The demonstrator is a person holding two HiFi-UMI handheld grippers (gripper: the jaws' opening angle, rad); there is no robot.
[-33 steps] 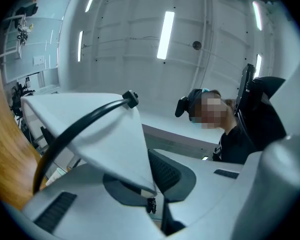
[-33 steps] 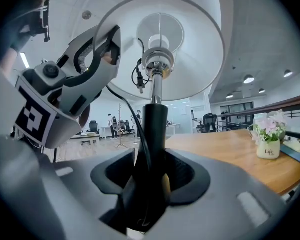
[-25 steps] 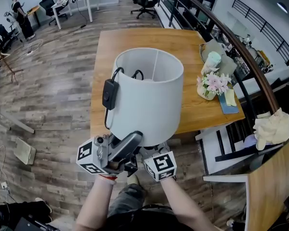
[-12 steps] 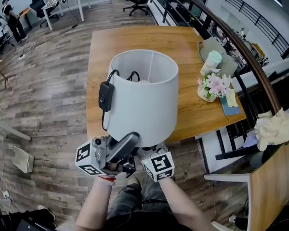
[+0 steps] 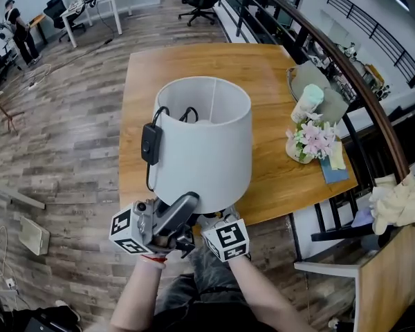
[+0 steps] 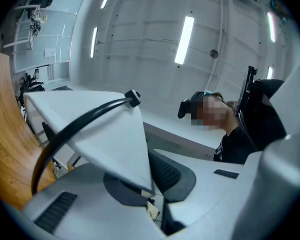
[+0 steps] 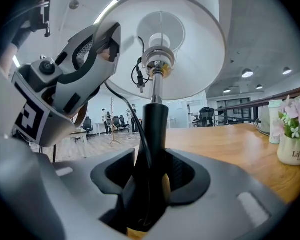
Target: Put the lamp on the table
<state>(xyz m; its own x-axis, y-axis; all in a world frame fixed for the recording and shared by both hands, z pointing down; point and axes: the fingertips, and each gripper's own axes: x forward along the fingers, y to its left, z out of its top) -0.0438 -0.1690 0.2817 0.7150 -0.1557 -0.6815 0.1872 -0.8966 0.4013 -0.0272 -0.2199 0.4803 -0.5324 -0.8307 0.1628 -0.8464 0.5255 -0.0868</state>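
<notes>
The left gripper (image 5: 171,216) is closed on the lower rim of the shade (image 6: 97,129), with the black cord (image 6: 75,124) running across the rim just above its jaws. The lamp (image 5: 204,144) rises straight up from both grippers, its long axis vertical. More cord is looped inside the open top of the shade, and an inline switch (image 5: 150,144) hangs on its left side. The right gripper (image 7: 150,184) is clamped around the black stem (image 7: 155,129) below the bulb socket, so it looks to carry the weight. The base is hidden beneath it. The worktop (image 5: 194,61) lies ahead of both grippers, so the lamp probably has to go forward before it goes down. Ahead and to the right of the right gripper, a small white pot (image 7: 292,151) holds pink flowers (image 5: 310,135), well apart from the lamp.
</notes>
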